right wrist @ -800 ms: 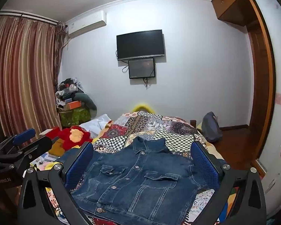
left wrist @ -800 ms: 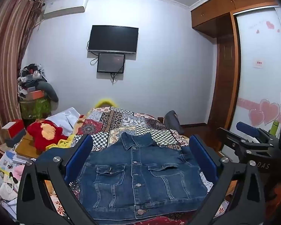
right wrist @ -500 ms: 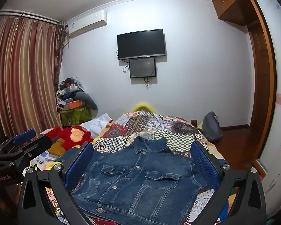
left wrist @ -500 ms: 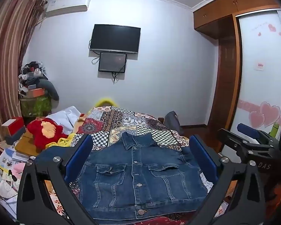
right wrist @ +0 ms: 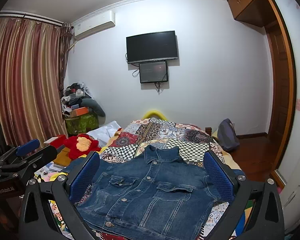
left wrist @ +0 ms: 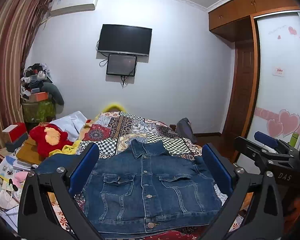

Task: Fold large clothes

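Folding not yet begun.
Your blue denim button-front jacket (left wrist: 150, 188) lies flat, buttoned, on the patchwork-quilted bed (left wrist: 142, 128); left gripper (left wrist: 150, 172) and right gripper (right wrist: 152, 176) hover spread, holding nothing.

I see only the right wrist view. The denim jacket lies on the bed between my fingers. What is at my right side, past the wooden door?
Observer: A white sliding wardrobe door with pink heart stickers.
Operator: Is something near my gripper there?
Observer: Yes, a green bottle shows just beyond the right gripper.
Operator: Does the right gripper touch the denim jacket?
Observer: No. In the left wrist view it appears off the right side of the bed, apart from the denim jacket.
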Tool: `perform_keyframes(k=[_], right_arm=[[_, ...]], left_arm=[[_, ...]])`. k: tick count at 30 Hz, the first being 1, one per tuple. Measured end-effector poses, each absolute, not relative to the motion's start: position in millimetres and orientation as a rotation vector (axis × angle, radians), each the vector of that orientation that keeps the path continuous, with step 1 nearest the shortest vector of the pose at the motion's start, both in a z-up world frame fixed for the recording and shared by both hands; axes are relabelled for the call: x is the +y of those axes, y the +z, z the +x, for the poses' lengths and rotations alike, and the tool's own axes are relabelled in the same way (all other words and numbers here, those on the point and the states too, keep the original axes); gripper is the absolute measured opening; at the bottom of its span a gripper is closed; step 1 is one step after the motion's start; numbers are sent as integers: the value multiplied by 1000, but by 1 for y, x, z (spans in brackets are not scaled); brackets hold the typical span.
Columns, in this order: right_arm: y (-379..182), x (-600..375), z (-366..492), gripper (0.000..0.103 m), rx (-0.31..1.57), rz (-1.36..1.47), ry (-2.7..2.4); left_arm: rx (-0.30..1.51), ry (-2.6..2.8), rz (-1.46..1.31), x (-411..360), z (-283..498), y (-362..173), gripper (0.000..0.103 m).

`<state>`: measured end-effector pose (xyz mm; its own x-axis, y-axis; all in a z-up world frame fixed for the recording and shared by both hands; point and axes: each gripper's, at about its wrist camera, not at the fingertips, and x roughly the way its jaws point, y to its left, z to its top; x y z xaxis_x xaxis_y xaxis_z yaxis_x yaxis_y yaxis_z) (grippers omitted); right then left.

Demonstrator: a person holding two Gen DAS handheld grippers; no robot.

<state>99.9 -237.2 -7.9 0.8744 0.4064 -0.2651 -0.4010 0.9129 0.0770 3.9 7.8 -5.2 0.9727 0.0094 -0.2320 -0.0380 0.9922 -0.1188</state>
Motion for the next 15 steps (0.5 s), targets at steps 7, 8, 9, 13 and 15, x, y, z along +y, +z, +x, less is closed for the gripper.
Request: perform_keyframes(k=[7,8,9,13,15], right_arm=[[-10,-239,103,103,285,22,423],[-10,-239,103,103,283,21,423],[-11,-238,103,103,283,22,423],[-10,-238,103,103,285,18,422],[-10,-238,103,103,285,20,423]], left_arm=[[237,21,-126,8,3,-5,103],[237,22,-127,8,3,-5,103],[237,23,-128,8,3,-5,103],[239,22,-130,8,2,-6,103],[241,22,-131,9,2,-7,103]])
